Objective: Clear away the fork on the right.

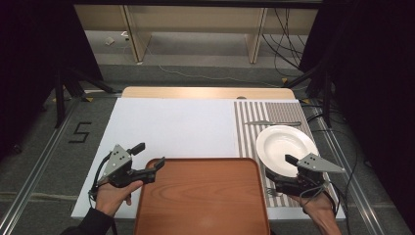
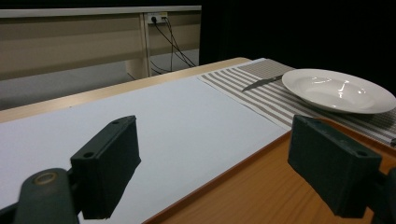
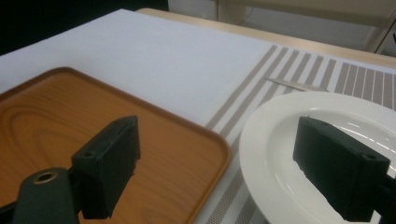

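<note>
Two black two-jaw grippers are working low over a white-covered table [image 1: 171, 125], one in each of the person's hands. The left gripper [image 1: 149, 159] is sitting at the near left of the table in the high view, its jaws spread wide; one jaw is hanging over the white surface and the other over the far left corner of a brown rectangular wooden tray [image 1: 203, 196] with rounded corners. In the left gripper view the same jaws are standing far apart with nothing between them, the tray's edge [image 2: 261, 186] running below the jaw on the right side of that view.

The right gripper [image 1: 288, 171] is hovering at the near right, with its jaws also wide apart and gripping nothing. In the right gripper view one jaw is lying over the tray's far right corner [image 3: 140, 140] and the other over the near part of a round white ceramic plate [image 3: 280, 154]; whether that jaw is touching the plate cannot be told.

The plate [image 1: 284, 144] is resting on a grey-and-white striped placemat [image 1: 244, 132] just beside the tray's right edge. A silver table knife [image 1: 271, 123] is lying on the mat just beyond the plate, and a silver fork [image 1: 271, 190] is peeking out on the mat near the right hand [image 1: 318, 208]. The left hand [image 1: 112, 196] is wrapping around its gripper's handle.
</note>
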The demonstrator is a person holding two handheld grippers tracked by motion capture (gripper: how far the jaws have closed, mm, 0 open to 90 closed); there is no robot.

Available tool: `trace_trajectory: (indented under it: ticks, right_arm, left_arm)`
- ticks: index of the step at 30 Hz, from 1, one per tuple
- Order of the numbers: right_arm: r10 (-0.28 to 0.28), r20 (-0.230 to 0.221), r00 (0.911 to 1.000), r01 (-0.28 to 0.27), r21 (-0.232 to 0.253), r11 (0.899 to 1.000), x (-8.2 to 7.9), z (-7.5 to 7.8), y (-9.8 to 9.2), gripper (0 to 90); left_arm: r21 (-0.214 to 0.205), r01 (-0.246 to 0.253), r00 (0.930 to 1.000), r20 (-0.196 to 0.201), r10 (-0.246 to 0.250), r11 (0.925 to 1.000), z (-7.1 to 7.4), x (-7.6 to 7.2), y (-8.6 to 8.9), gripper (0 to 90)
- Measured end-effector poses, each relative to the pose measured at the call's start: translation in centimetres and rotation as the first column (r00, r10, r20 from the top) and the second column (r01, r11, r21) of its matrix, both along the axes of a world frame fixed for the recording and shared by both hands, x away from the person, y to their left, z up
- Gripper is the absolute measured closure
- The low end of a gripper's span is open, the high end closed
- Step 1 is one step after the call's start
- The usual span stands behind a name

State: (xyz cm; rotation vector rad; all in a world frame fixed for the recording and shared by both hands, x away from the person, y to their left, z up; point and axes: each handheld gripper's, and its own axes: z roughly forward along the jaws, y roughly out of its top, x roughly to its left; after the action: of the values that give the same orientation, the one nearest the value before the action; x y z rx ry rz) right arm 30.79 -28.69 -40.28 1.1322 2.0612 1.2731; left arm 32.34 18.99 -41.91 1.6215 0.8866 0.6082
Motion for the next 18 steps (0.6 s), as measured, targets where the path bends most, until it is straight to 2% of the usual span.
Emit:
trace_trajectory:
  ticks: [11,14,18]
  right_arm:
    - [-0.043,-0.075,0.9963,0.039,-0.052,0.998,0.2,-0.6,-1.9,15.8]
    - [-0.066,-0.100,0.9928,0.054,-0.121,0.991,0.2,-1.0,-2.5,16.0]
    - [-0.073,-0.145,0.9867,0.050,-0.157,0.986,0.2,-1.4,-3.1,16.2]
  left_arm:
    - [0.003,0.004,1.0000,0.002,-0.004,1.0000,0.0,0.0,-0.1,16.3]
    - [0.004,0.005,1.0000,0.002,-0.005,1.0000,0.0,0.0,-0.1,16.3]
    - [0.004,0.006,1.0000,-0.002,-0.006,1.0000,-0.1,0.0,-0.2,16.3]
